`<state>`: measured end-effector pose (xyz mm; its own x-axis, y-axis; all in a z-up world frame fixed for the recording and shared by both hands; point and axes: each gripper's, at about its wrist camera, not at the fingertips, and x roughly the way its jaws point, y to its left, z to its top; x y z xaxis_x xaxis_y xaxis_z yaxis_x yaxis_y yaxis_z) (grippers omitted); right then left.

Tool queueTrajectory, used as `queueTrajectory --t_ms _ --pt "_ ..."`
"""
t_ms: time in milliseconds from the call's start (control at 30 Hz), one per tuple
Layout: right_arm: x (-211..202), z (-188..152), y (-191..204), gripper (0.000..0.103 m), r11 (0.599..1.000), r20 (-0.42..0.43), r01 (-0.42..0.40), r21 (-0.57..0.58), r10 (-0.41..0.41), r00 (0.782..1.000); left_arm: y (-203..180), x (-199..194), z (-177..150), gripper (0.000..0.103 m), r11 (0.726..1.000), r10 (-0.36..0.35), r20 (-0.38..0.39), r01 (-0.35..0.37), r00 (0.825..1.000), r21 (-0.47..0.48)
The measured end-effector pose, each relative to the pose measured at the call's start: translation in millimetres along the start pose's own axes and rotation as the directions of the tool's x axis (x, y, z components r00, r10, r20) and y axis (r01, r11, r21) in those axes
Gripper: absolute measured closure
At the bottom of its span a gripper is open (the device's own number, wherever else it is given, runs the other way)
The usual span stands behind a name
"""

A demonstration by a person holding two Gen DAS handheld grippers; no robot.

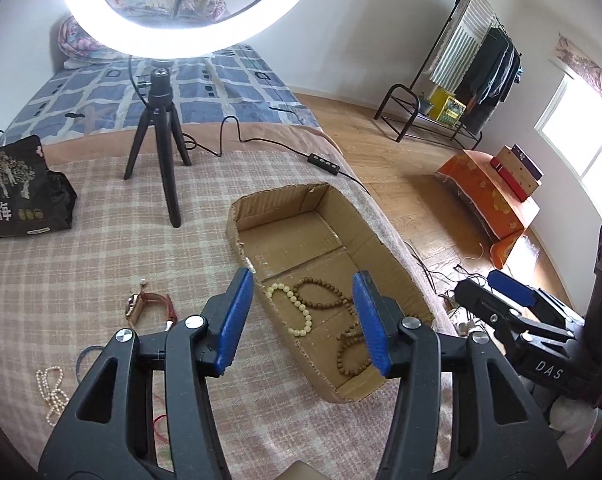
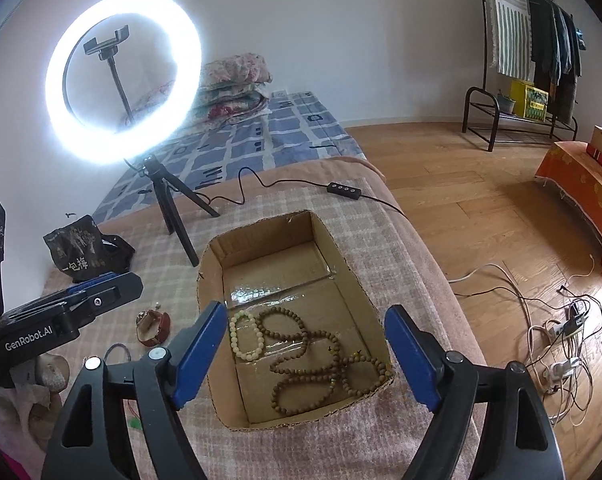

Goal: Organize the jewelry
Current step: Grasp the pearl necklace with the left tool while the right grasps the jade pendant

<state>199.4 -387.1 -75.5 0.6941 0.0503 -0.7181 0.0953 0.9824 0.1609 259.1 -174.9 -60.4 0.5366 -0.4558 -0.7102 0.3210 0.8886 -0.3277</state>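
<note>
Both grippers (image 1: 303, 320) (image 2: 305, 354) gape empty above the box (image 2: 341, 240) holding three bracelets (image 2: 245, 334); watch (image 1: 147, 306) and pearls (image 1: 53, 390) remain on the bed.

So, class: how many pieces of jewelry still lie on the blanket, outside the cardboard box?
4 can be seen: a watch with a brown strap, a pearl strand nearer the camera, a thin dark bangle between them, and a small earring beyond the watch. The left gripper may hide more.

The right gripper (image 1: 513, 292) bears "DAS" in white on its black body. The left gripper (image 2: 101, 284) reads "GenRobot.AI". The black bag (image 1: 19, 190), far left, shows "包梅" (its smaller print is unreadable).
</note>
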Motion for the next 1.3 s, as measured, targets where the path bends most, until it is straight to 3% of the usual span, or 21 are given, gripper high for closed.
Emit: queueTrajectory --t_ms 367,633,800,1000,1300 --pt "-16.7 -3.1 30.8 0.004 0.997 0.045 0.02 -0.072 -0.017 0.999 48.4 -55.9 -10.3 0.051 0.992 0.121 0.076 -0.123 0.99 0.027" --pt "-20.8 -11.3 77.3 0.0 0.987 0.082 -0.039 -0.157 0.053 0.995 120.4 -96.9 -23.9 0.051 0.976 0.218 0.094 -0.215 0.971 -0.034" --pt "-10.5 -21.1 113.8 0.0 0.973 0.025 -0.11 -0.204 0.118 0.993 166.3 -112.9 -40.2 0.051 0.961 0.267 0.065 -0.261 0.961 -0.088" --pt "16.3 -46.0 144.4 0.004 0.951 -0.102 -0.25 -0.184 0.234 0.967 212.9 -121.9 -61.4 0.051 0.946 0.291 0.011 -0.286 0.957 -0.155" --pt "55.0 -64.8 165.1 0.009 0.937 -0.231 -0.287 -0.199 0.24 0.943 251.9 -100.0 -97.3 0.051 0.935 0.245 -0.128 -0.269 0.961 -0.231"
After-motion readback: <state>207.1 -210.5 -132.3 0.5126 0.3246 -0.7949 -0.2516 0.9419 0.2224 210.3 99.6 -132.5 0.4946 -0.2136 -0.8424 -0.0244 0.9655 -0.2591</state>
